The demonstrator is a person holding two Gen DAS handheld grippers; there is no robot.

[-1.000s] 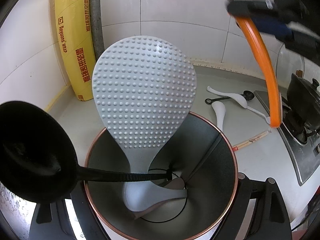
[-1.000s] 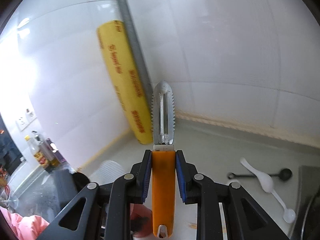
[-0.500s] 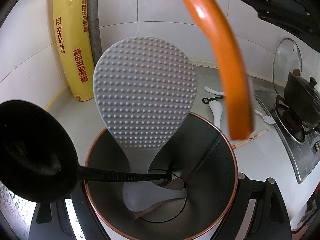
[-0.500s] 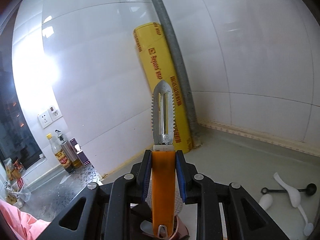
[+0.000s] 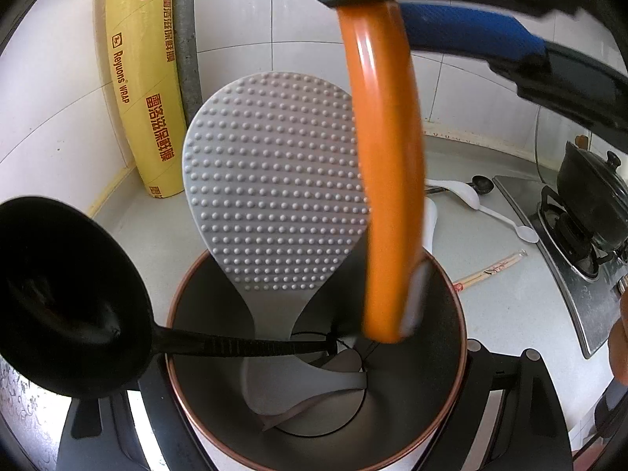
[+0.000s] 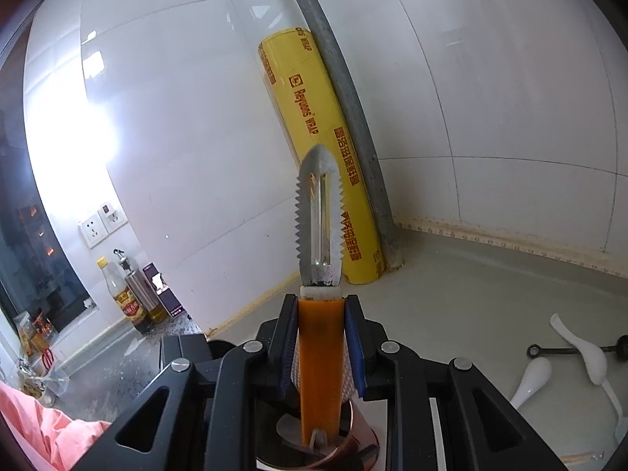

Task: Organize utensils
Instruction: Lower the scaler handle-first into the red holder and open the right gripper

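Note:
A grey utensil holder with a copper rim [image 5: 459, 322] sits between the fingers of my left gripper [image 5: 314, 392], which is shut on it. Inside it stand a grey dimpled rice paddle [image 5: 274, 180] and a black ladle [image 5: 66, 298] that leans out to the left. My right gripper [image 6: 318, 314] is shut on an orange-handled peeler [image 6: 318, 361], serrated blade pointing up. In the left wrist view the right gripper [image 5: 376, 4] hangs above the holder. The peeler's handle [image 5: 388, 180] points down, its lower end at the holder's mouth.
A yellow roll of wrap [image 5: 137, 78] leans in the tiled corner. White spoons [image 5: 471, 196], a black measuring spoon [image 5: 482, 185] and chopsticks [image 5: 490, 269] lie on the counter to the right. Beyond them a black pot [image 5: 592, 196] stands on a stove. Bottles [image 6: 129, 298] stand far left.
The right gripper has carried the peeler leftwards and closer, from the upper right to above the holder; its handle end now hangs at the holder's mouth. The left gripper and holder stayed still.

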